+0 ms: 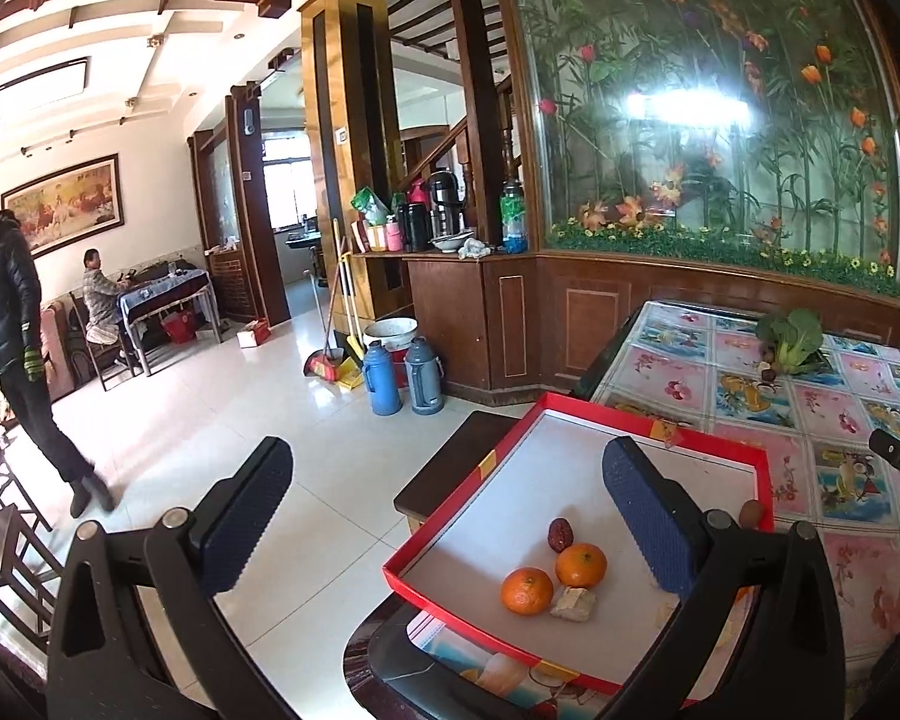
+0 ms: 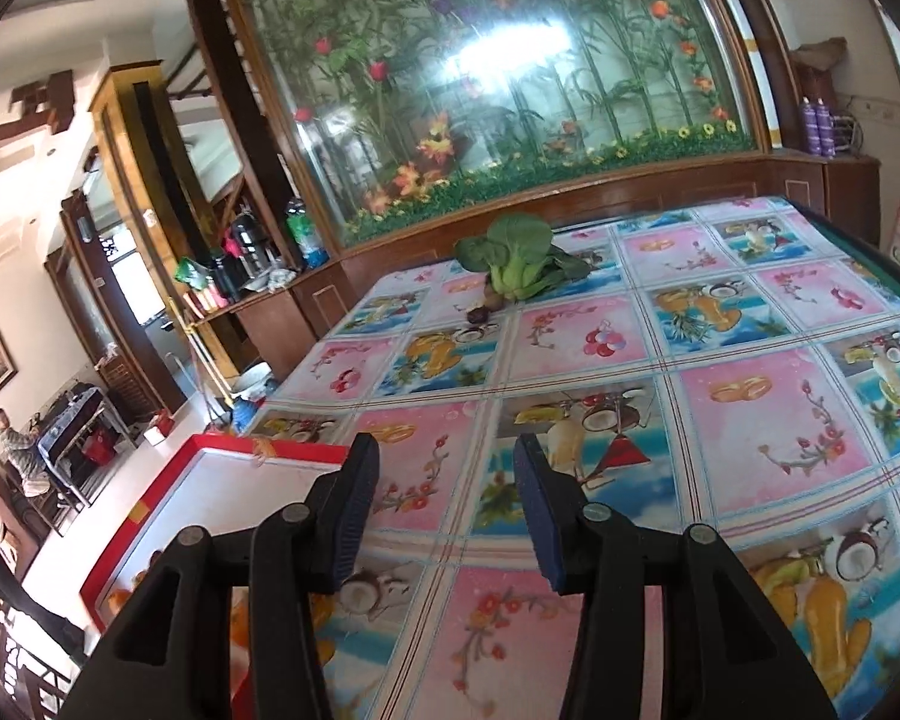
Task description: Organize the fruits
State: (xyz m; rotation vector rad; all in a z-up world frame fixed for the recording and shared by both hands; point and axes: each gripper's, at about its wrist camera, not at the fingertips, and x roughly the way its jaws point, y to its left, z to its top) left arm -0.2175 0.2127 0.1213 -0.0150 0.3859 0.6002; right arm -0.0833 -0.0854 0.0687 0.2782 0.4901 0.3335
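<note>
your left gripper [image 1: 450, 516] and right gripper [image 2: 447, 510] both stand apart, holding nothing. two oranges [image 1: 555, 579] sit in the red tray [image 1: 714, 441], lower centre of the left view.

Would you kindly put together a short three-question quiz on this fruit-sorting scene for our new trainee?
1. How many oranges lie in the red tray?
2. True or false: the right gripper is holding a fruit.
3. Which leafy vegetable rests on the tablecloth near the far edge: A) bok choy, B) a cabbage head, C) a leek?

Key: 1. Two. 2. False; its jaws are open with nothing between them. 3. A.
</note>
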